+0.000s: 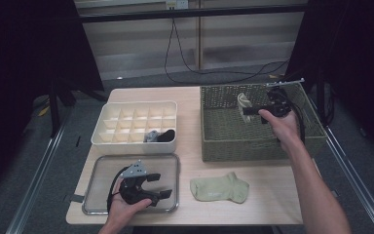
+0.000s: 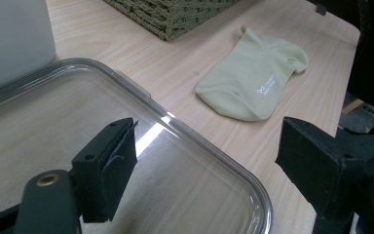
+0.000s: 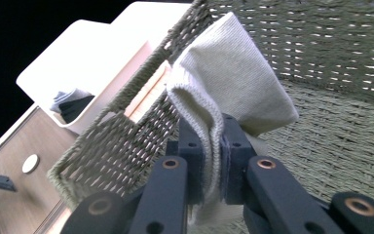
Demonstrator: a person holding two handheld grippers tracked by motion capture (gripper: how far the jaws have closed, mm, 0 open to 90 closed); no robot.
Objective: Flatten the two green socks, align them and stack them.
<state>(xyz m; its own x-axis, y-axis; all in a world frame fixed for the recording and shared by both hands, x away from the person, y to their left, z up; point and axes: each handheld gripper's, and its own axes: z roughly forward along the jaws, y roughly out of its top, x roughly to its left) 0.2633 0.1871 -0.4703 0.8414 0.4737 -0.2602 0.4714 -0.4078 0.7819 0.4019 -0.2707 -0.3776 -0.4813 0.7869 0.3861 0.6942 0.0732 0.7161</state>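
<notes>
Ribbed sock — pinched in right claw.

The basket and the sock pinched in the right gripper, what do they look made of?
Basket: looks like woven fibre or paper cord, matte olive; the plaited strands with gaps between them show it. Sock: pale knit fabric, probably cotton blend, matte; fine ribbing shows at the folded cuff in the right gripper.

Overhead forward-down view; two close gripper cameras, shared basket.
</notes>
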